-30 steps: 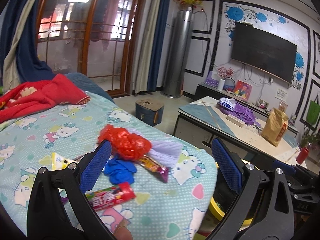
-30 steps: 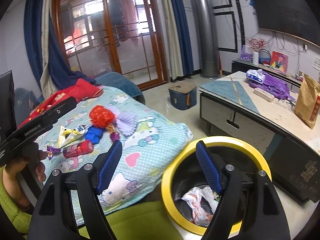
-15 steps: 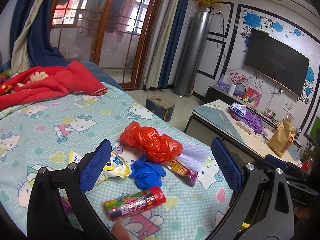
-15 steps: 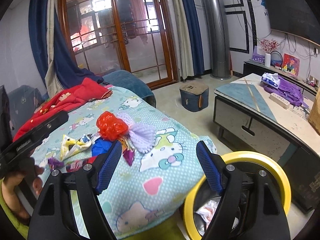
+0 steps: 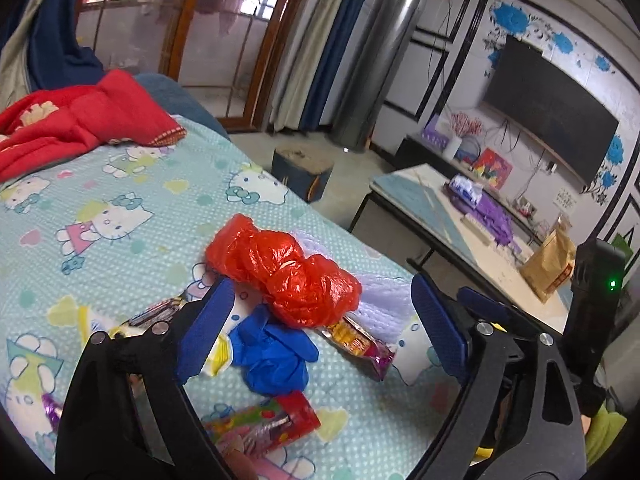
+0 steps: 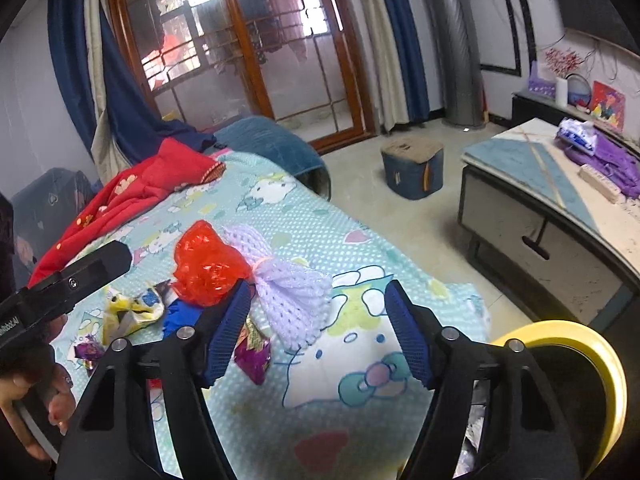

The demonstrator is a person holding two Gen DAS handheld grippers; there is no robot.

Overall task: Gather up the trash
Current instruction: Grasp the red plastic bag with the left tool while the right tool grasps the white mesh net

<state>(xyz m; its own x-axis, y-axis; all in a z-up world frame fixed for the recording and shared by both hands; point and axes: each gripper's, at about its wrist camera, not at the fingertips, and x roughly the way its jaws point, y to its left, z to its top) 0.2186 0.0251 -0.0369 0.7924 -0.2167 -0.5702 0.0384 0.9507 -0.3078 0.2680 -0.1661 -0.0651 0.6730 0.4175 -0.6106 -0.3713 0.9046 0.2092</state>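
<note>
- Hovering above a pile of trash on the Hello Kitty bedsheet [image 5: 120, 216], the left gripper [image 5: 320, 328] has its blue-padded jaws spread wide and grasps nothing.
- Between those jaws in the left wrist view lie a crumpled red plastic bag [image 5: 284, 276], a blue glove [image 5: 272, 356] just below it, and a snack wrapper [image 5: 360, 344] poking out from under the bag.
- A red candy tube [image 5: 276, 424] lies nearest the camera, close beside the glove.
- White foam netting [image 6: 288, 296] touches the red plastic bag's right side; a yellow wrapper [image 6: 132, 312] sits left of the pile.
- The right gripper [image 6: 320, 336] is likewise released, its jaws apart over the netting and holding nothing.
- A yellow-rimmed trash bin [image 6: 600, 380] stands off the bed's edge at lower right of the right wrist view, with crumpled trash inside.
- A red blanket [image 5: 68, 120] is bunched at the far end of the bed.
</note>
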